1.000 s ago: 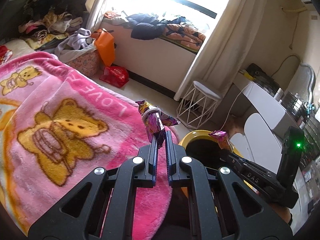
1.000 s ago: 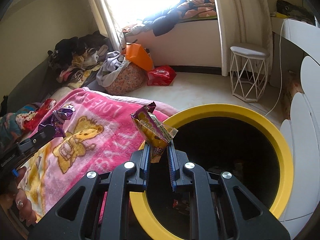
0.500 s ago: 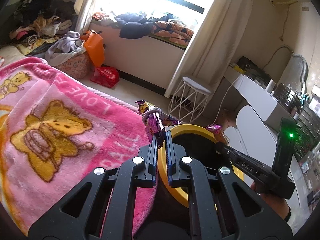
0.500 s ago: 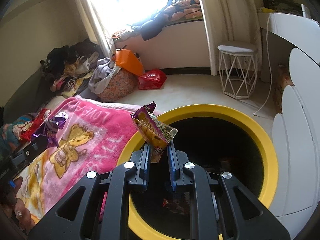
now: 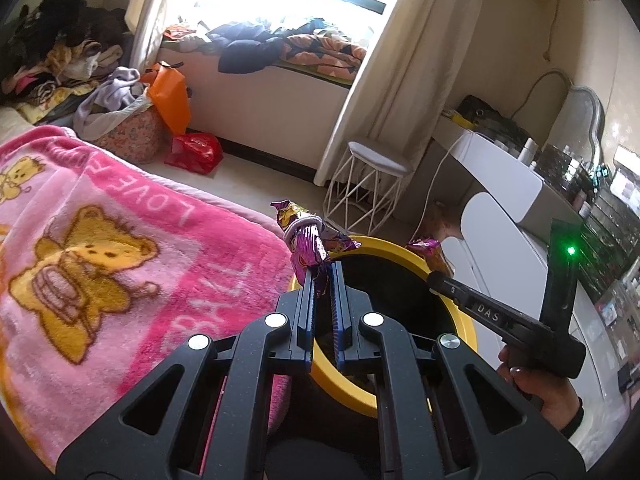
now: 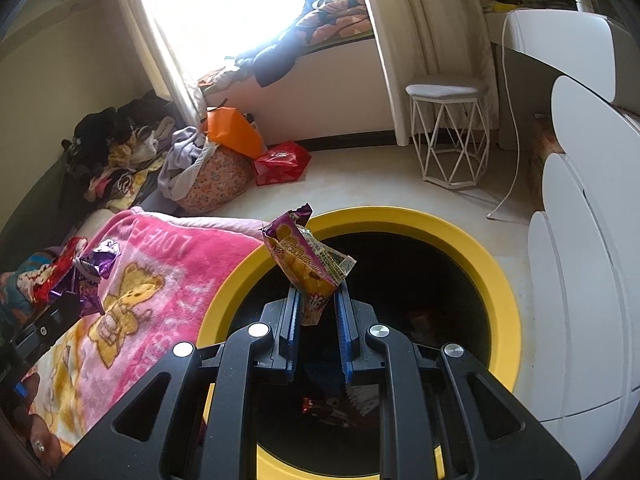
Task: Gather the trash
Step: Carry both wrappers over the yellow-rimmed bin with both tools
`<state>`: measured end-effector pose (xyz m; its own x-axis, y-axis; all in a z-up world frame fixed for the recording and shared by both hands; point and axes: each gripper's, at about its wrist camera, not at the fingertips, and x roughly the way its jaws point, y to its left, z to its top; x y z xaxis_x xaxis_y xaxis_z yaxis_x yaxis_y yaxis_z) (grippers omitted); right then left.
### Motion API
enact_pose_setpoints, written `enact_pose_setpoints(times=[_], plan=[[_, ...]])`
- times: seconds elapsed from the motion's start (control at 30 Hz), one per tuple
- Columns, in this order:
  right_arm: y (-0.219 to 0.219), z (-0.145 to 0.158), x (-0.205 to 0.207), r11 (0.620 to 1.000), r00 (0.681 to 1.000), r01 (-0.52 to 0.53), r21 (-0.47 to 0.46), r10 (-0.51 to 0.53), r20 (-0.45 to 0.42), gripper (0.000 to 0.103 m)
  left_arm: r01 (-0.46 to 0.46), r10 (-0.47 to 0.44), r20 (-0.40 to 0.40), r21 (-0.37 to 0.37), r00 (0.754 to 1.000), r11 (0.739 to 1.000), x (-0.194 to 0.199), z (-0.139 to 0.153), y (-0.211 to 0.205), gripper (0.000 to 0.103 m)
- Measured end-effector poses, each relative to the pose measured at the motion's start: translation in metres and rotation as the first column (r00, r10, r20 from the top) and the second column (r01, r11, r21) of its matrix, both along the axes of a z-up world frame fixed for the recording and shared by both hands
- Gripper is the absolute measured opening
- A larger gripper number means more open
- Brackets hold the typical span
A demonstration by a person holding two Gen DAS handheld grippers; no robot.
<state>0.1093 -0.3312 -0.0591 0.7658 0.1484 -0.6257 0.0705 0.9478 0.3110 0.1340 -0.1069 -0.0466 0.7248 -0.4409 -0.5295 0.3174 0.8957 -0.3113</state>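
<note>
— Left gripper (image 5: 322,270) first: what have you got in it?

— Your jaws are clamped together on a crumpled purple foil wrapper (image 5: 306,236), at centre frame, where the pink teddy-bear blanket (image 5: 120,248) meets the yellow-rimmed bin (image 5: 464,324).

— And your right gripper (image 6: 318,294)?

— Pinched on a yellow-and-purple snack packet (image 6: 306,264), which stands up from the fingertips in the middle of the frame, over the bin's (image 6: 494,276) dark mouth. More wrappers lie at the bottom of it.

— Can you see one tool from the other?

— Yes. Your right hand (image 5: 540,384) shows at the lower right of the left view, its packet (image 5: 430,254) poking above the far rim. The purple wrapper (image 6: 94,270) shows at the left edge of the right view, over the blanket (image 6: 160,276).
</note>
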Motion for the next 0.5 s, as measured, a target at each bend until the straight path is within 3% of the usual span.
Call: enact_pose_setpoints(times=[0.5], plan=[[-0.028, -0.013, -0.001, 0.998, 0.997, 0.064, 0.009, -0.064, -0.038, 0.016, 0.085, -0.084, -0.026, 0.058, 0.996, 0.995, 0.002, -0.016, -0.038, 0.004]])
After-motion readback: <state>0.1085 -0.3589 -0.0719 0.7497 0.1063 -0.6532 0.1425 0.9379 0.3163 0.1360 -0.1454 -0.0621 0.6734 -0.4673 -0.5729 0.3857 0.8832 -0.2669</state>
